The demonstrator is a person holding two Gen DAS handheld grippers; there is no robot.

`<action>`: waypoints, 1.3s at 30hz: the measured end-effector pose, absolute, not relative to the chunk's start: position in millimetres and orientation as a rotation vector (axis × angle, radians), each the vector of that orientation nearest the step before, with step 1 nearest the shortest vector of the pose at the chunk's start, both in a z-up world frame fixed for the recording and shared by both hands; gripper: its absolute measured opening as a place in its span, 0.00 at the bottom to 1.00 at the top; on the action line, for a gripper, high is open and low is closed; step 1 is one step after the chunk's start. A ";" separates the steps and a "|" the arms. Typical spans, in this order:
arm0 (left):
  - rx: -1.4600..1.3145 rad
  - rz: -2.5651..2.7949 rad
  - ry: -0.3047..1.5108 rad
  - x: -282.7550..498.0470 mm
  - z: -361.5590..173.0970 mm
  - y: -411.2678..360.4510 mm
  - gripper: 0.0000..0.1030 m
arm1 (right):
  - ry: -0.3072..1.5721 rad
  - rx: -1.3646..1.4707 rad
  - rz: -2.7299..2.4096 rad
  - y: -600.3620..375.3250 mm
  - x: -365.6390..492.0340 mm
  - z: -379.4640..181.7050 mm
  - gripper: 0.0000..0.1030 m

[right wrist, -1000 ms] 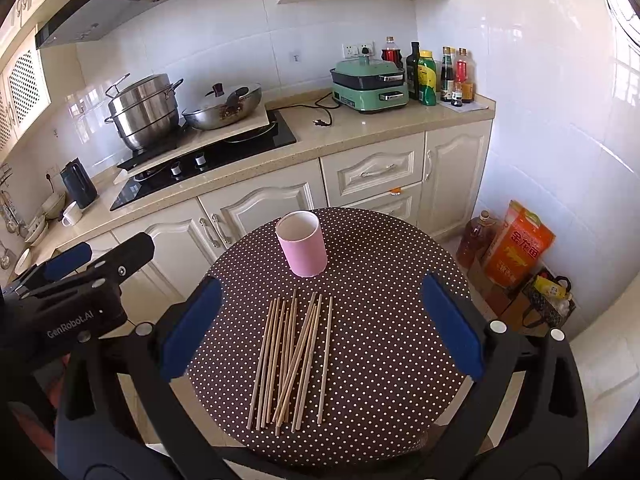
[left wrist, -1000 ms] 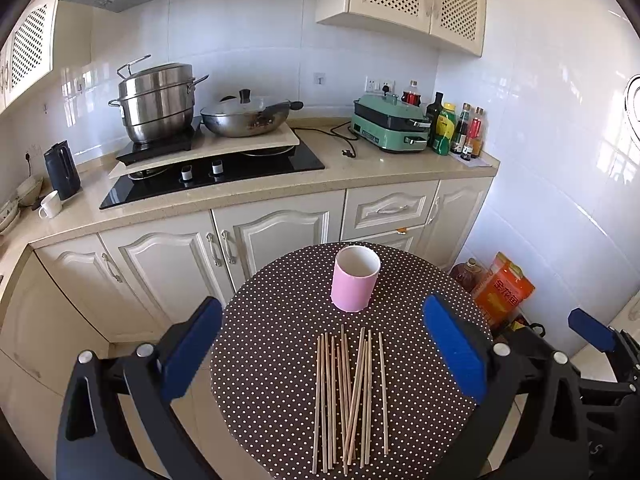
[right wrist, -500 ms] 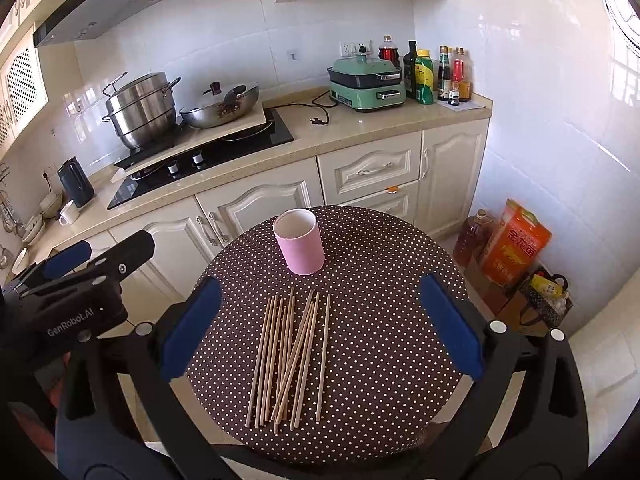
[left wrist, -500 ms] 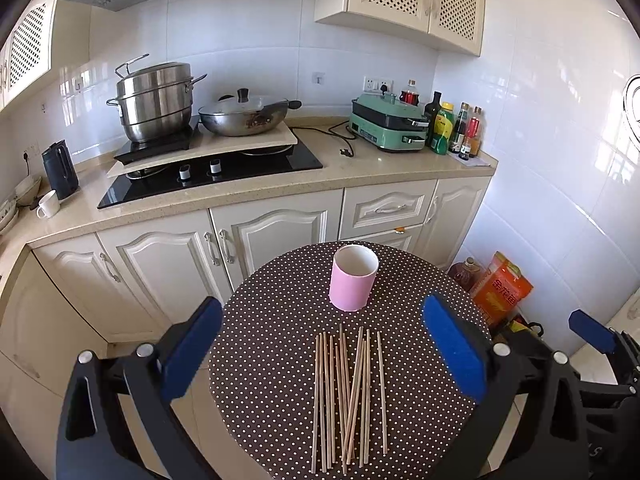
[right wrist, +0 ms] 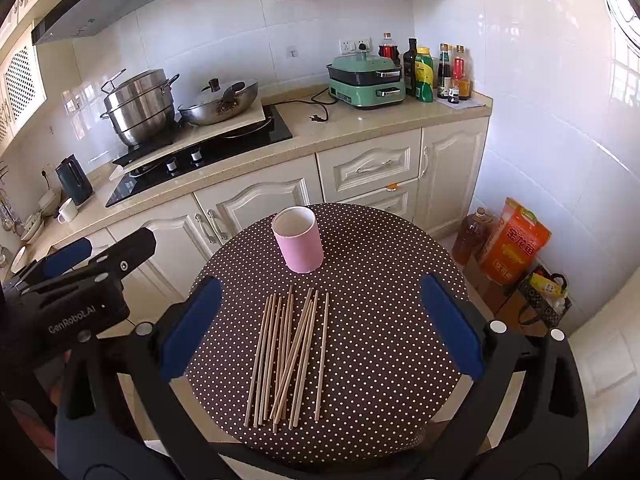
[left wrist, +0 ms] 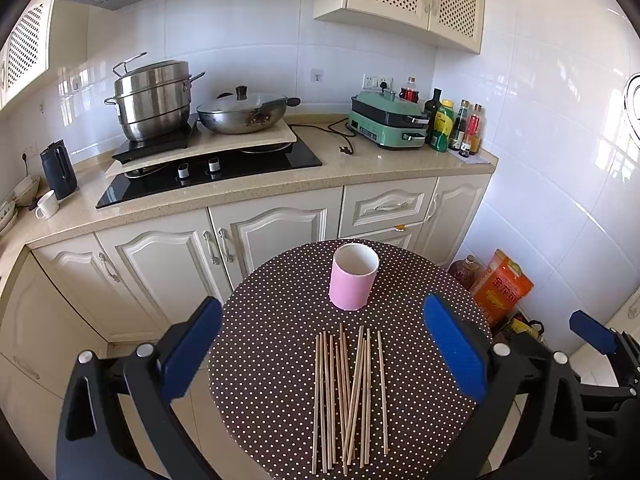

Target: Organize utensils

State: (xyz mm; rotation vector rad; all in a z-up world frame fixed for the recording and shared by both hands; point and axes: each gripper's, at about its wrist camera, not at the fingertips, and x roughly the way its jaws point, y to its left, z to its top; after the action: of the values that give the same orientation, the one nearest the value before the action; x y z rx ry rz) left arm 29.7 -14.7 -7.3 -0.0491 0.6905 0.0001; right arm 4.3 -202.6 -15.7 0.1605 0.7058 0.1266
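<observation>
Our left gripper [left wrist: 322,354] hangs wide open and empty above the near half of the round table [left wrist: 256,384]; from its camera we see the chopsticks [left wrist: 348,394] lying loose between its blue fingers [left wrist: 454,348], with the pink cup [left wrist: 354,282] upright just beyond them.

From the right camera, our right gripper [right wrist: 320,328] is likewise spread wide, holding nothing, over the same table [right wrist: 384,344]. Chopsticks [right wrist: 290,356] lie between its fingers, the cup [right wrist: 299,244] just behind.

Bright daylight, glare on white wall tiles [left wrist: 560,128], sharp focus, fisheye-curved dark corners
</observation>
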 end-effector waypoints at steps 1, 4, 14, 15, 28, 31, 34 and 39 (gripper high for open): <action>-0.049 0.000 0.692 30.3 -7.6 -14.8 0.96 | 0.706 0.160 0.126 -201.8 4.5 -16.0 0.94; -0.048 0.004 0.696 31.9 -8.6 -13.9 0.96 | 0.711 0.160 0.129 -201.2 5.5 -17.0 0.94; 0.036 -0.056 0.645 23.3 -3.7 -34.8 0.96 | 0.739 -0.007 0.167 -165.2 7.7 -20.4 0.94; 0.055 -0.065 0.635 21.4 -2.5 -39.3 0.96 | 0.729 -0.042 0.186 -157.8 5.5 -19.4 0.94; -0.025 -0.003 0.678 28.6 -7.1 -14.7 0.96 | 0.762 -0.010 0.189 -160.8 14.6 -25.2 0.94; -0.040 0.012 0.699 32.4 -10.8 -8.0 0.96 | 0.780 0.000 0.189 -162.0 18.6 -27.9 0.94; -0.068 0.028 0.741 38.8 -17.7 0.7 0.96 | 0.810 0.036 0.177 -168.8 26.1 -33.6 0.94; -0.081 0.064 0.836 50.6 -39.9 12.1 0.96 | 0.886 0.066 0.166 -174.4 45.0 -50.8 0.94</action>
State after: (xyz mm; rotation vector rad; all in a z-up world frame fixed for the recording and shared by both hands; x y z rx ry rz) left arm 50.6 12.1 -39.9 -0.0812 0.8360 0.0637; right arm 45.0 -174.4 -50.8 0.0658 0.8864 0.1655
